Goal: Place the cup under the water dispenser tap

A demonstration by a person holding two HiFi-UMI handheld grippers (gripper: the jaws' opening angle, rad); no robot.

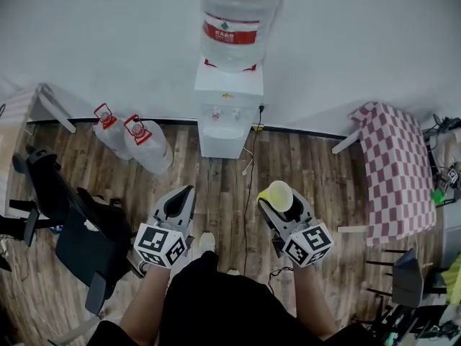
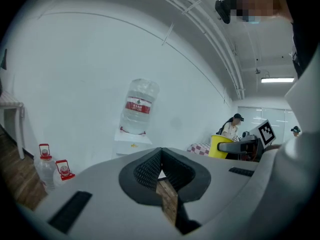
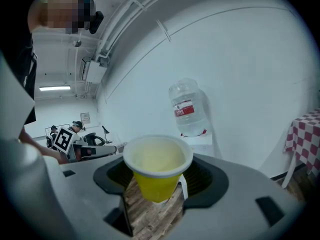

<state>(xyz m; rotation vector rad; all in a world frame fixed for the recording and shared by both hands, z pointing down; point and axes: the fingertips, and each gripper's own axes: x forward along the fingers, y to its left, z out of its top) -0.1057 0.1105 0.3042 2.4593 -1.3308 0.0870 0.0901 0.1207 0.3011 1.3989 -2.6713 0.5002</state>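
Right gripper (image 1: 274, 205) holds the yellow cup (image 3: 157, 160) upright between its jaws, above the floor (image 1: 324, 186) and well apart from the dispenser (image 1: 229, 112) at the floor's far edge. Left gripper (image 1: 180, 200) is empty, its jaws closed tip to tip.

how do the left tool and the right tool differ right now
The left tool has its jaws together with nothing between them; the right tool has its jaws apart, gripping a yellow cup upright. In the head view the left tool looks slimmer, the right tool spread wider. Both point toward the water dispenser.
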